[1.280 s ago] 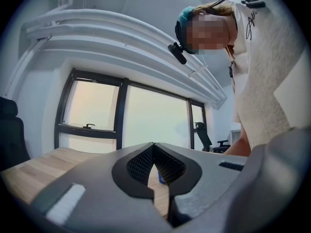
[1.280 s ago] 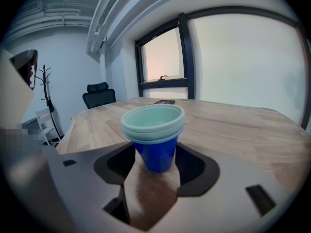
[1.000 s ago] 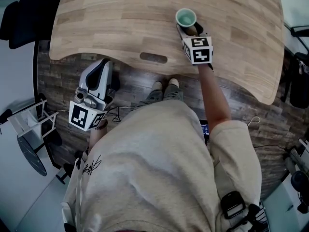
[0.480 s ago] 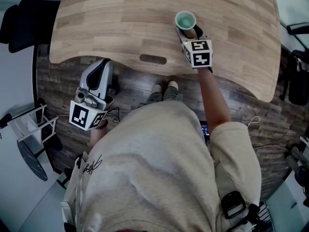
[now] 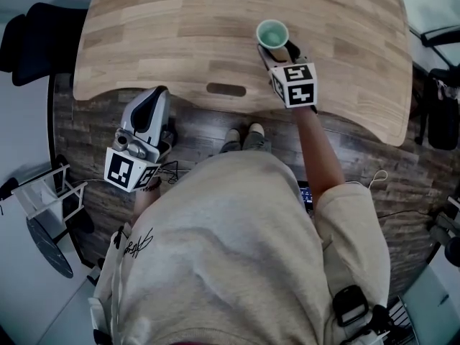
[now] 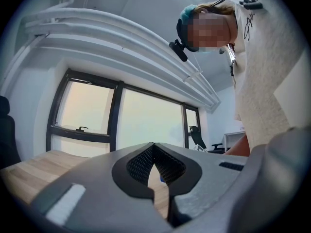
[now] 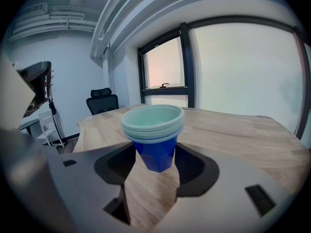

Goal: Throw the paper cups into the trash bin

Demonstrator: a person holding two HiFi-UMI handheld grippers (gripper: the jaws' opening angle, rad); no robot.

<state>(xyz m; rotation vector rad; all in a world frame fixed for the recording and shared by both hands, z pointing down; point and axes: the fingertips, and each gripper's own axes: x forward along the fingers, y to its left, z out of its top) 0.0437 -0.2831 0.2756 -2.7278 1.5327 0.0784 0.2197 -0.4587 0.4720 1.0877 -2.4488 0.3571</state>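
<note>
A stack of blue paper cups [image 7: 153, 125] with a pale green inside sits between the jaws of my right gripper [image 7: 154, 157], which is shut on the blue wall. From the head view, the cups [image 5: 273, 32] are over the wooden desk [image 5: 165, 27], just ahead of the right gripper [image 5: 277, 49]. My left gripper [image 5: 159, 95] hangs below the desk's near edge at the left, over the floor. Its jaws meet at the tip in the left gripper view [image 6: 154, 147], with nothing between them. No trash bin shows in any view.
A black chair [image 5: 32, 38] stands left of the desk and a white rack [image 5: 47, 189] at lower left. Another black office chair [image 7: 102, 101] stands beyond the desk near the windows. The person's shoes [image 5: 244, 135] are under the desk edge.
The right gripper's marker cube looks slightly larger and nearer, with the cups still between its jaws. The left gripper has hardly moved.
</note>
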